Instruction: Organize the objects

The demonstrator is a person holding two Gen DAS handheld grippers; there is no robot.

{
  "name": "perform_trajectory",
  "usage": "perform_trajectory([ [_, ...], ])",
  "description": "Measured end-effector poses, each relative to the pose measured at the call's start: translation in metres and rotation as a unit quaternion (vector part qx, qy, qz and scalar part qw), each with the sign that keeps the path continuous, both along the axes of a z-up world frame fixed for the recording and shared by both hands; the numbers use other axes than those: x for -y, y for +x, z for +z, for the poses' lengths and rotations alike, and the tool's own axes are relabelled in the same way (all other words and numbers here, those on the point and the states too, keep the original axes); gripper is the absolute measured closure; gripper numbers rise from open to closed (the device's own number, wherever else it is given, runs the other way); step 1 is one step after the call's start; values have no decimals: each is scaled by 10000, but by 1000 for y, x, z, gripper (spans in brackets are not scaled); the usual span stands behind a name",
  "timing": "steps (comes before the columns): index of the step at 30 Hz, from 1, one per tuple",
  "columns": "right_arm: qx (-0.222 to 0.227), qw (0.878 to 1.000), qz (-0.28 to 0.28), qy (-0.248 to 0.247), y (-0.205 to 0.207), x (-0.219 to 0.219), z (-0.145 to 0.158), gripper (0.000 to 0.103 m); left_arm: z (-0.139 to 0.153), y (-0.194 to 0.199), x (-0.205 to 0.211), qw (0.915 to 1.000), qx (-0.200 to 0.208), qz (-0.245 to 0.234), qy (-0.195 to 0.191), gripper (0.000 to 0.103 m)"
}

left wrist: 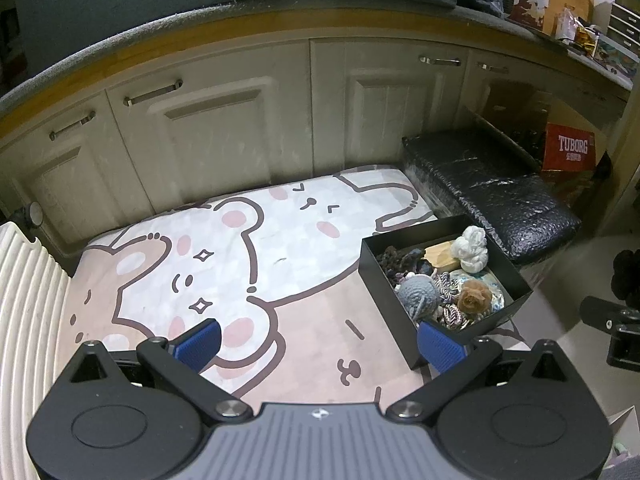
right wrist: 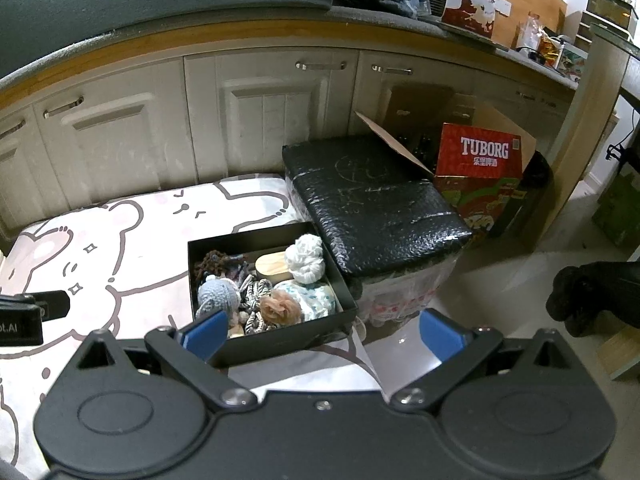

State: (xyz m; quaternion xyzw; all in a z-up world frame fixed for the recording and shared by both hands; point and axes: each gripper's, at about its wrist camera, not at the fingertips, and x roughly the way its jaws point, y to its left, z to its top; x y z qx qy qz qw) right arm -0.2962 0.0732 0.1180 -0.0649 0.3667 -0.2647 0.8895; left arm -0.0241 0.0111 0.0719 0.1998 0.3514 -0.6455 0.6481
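A black open box (left wrist: 400, 292) (right wrist: 280, 340) sits on the right part of a cartoon bear mat (left wrist: 240, 248) (right wrist: 100, 256). It holds several small things: a white yarn ball (left wrist: 472, 250) (right wrist: 307, 258), a grey crocheted ball (left wrist: 420, 295) (right wrist: 218, 295), a brown fluffy flower (left wrist: 474, 298) (right wrist: 280, 306), a wooden piece (left wrist: 438, 256) (right wrist: 270, 266) and rope toys (right wrist: 256, 294). My left gripper (left wrist: 320, 344) is open and empty above the mat, left of the box. My right gripper (right wrist: 322, 334) is open and empty above the box's near edge.
White cabinet doors (left wrist: 224, 128) (right wrist: 272, 120) run along the back under a counter. A black foam box (left wrist: 492, 192) (right wrist: 376, 208) stands right of the mat. A red Tuborg carton (left wrist: 570, 152) (right wrist: 480, 160) is behind it. A white ribbed panel (left wrist: 28, 312) lies at the left.
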Motion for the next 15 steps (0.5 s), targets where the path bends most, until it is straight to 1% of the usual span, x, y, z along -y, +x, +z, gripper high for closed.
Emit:
perform_trajectory([
  [15,15,10000,1,2,-1,-1,1,0,-2,1,0,10000,22,1,27,0],
])
